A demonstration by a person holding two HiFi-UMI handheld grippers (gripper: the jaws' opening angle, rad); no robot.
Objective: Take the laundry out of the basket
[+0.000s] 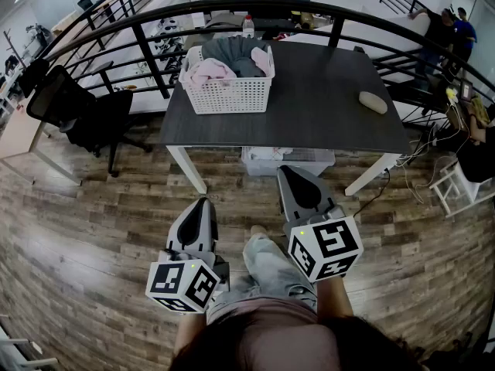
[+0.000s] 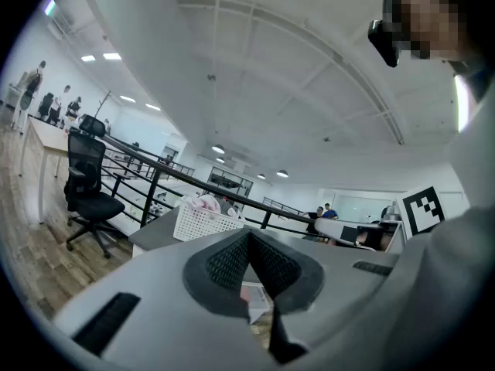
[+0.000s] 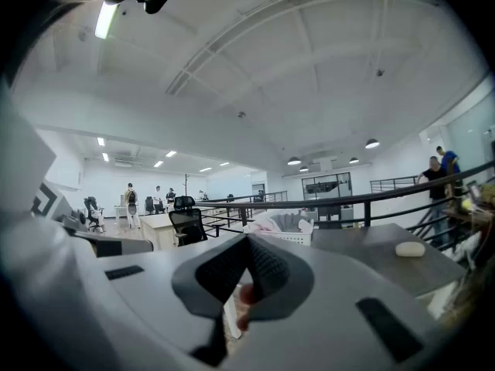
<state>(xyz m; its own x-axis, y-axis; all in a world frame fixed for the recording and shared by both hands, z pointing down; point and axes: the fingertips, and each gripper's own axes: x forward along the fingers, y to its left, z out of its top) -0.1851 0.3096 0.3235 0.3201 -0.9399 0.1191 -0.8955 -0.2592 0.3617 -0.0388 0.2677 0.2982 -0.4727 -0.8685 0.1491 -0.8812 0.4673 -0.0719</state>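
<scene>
A white perforated laundry basket stands on the far left part of a dark grey table, filled with pink and grey laundry. Both grippers hang low over the wooden floor, well short of the table. My left gripper is shut with nothing in it, its jaws pointing toward the table. My right gripper is also shut and empty, near the table's front edge. The basket appears small beyond the closed left jaws, and the basket also shows beyond the closed right jaws.
A pale oblong object lies on the table's right side. A white storage box sits under the table. A black office chair stands at left. A black railing curves behind the table. People stand at the far right.
</scene>
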